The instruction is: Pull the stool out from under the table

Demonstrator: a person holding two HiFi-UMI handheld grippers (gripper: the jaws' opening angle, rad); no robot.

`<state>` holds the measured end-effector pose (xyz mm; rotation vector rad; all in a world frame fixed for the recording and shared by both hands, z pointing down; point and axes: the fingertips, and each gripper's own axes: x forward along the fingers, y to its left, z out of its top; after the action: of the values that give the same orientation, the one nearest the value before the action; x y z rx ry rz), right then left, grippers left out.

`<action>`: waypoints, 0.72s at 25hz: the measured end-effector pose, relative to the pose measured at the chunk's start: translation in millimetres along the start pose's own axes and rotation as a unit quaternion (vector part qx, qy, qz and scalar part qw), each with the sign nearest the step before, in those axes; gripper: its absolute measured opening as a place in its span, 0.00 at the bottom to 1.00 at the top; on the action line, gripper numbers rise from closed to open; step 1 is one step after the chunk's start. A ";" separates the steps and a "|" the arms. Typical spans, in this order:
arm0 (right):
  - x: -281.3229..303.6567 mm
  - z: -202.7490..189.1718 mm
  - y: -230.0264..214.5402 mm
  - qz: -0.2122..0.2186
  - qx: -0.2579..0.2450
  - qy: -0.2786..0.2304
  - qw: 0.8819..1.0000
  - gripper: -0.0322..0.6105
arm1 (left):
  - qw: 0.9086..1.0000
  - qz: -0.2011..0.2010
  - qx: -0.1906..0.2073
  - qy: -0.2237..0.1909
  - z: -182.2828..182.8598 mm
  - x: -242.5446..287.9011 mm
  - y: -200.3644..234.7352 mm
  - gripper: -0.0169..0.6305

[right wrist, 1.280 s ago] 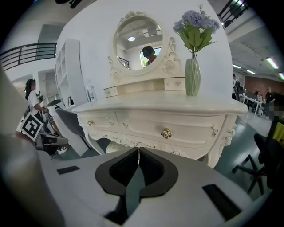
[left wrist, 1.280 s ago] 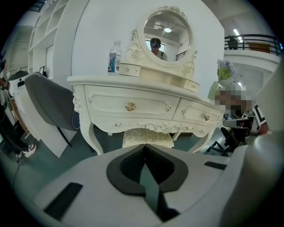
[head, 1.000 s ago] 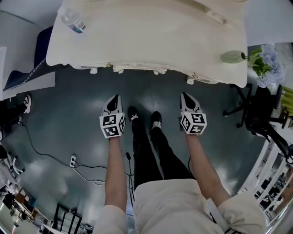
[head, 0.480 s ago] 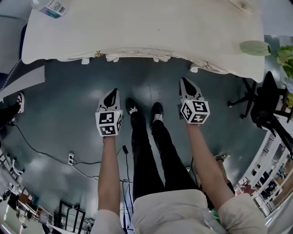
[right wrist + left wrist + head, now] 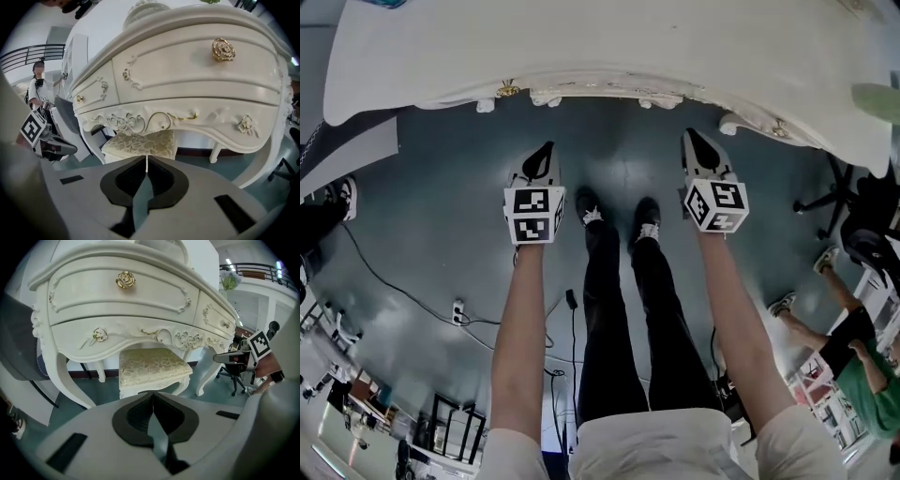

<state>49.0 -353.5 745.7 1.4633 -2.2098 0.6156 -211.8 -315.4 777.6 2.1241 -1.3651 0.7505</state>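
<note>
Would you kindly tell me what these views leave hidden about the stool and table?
Left gripper view: stool lower legs, behind the left gripper.
Right gripper view: stool legs, behind the right gripper.
Head view: whole stool, under the table; its top cut by the upper edge.

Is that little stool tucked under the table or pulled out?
Tucked under: the stool sits beneath the table, between its legs.

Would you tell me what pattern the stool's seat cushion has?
The cushion is cream with floral embossing; clearest in left gripper view.
</note>
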 end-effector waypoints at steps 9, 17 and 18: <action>44.7 -8.5 -5.3 -0.014 -0.032 0.002 0.999 0.12 | 0.999 -0.035 0.012 0.021 0.4 40.7 13.5 0.05; 79.2 -4.6 -2.4 0.017 -0.068 0.002 0.998 0.12 | 0.998 -0.041 0.043 0.032 -1.6 65.3 39.3 0.05; 83.4 -5.7 -4.2 0.020 -0.071 0.003 0.997 0.12 | 0.997 -0.043 0.051 0.033 -1.9 70.2 41.7 0.05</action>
<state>23.5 -413.7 798.0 1.3484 -2.2337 0.4638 -226.4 -374.9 831.7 2.2007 -1.2167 0.8626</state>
